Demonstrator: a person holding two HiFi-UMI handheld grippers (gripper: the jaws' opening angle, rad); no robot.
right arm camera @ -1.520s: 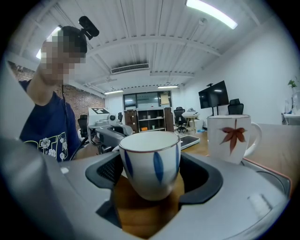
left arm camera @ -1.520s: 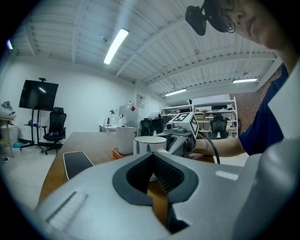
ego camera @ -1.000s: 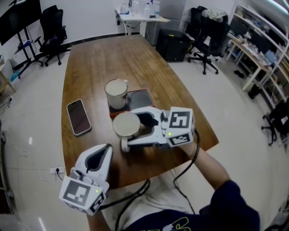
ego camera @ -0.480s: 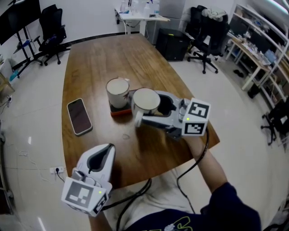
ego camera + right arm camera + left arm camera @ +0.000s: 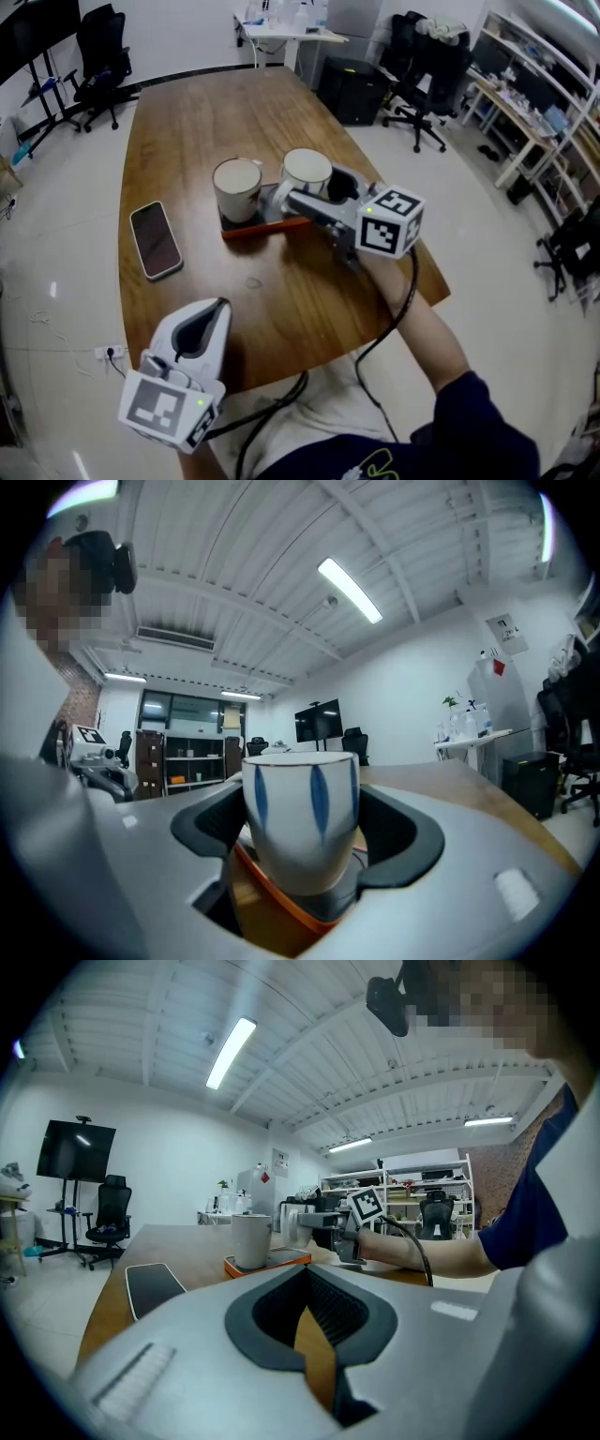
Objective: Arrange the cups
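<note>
Two white cups are in play. One [image 5: 236,187] stands on the left half of an orange tray [image 5: 246,229] with a dark top. My right gripper [image 5: 302,190] is shut on the other cup [image 5: 307,170], which has blue leaf marks, and holds it upright over the tray's right half. Whether it touches the tray I cannot tell. In the right gripper view this cup [image 5: 302,822] fills the space between the jaws, with the tray [image 5: 281,904] just beneath. My left gripper [image 5: 214,307] rests at the near table edge, shut on nothing. Its own view shows the standing cup [image 5: 250,1241].
A dark phone [image 5: 155,240] lies flat on the wooden table [image 5: 216,122], left of the tray. The table's near edge runs just under the left gripper. Office chairs, desks and shelves stand on the floor around the table.
My right gripper has carried the blue-marked cup from the table's near middle back and to the right, over the tray beside the other cup, turning as it went. The left gripper stayed still.
</note>
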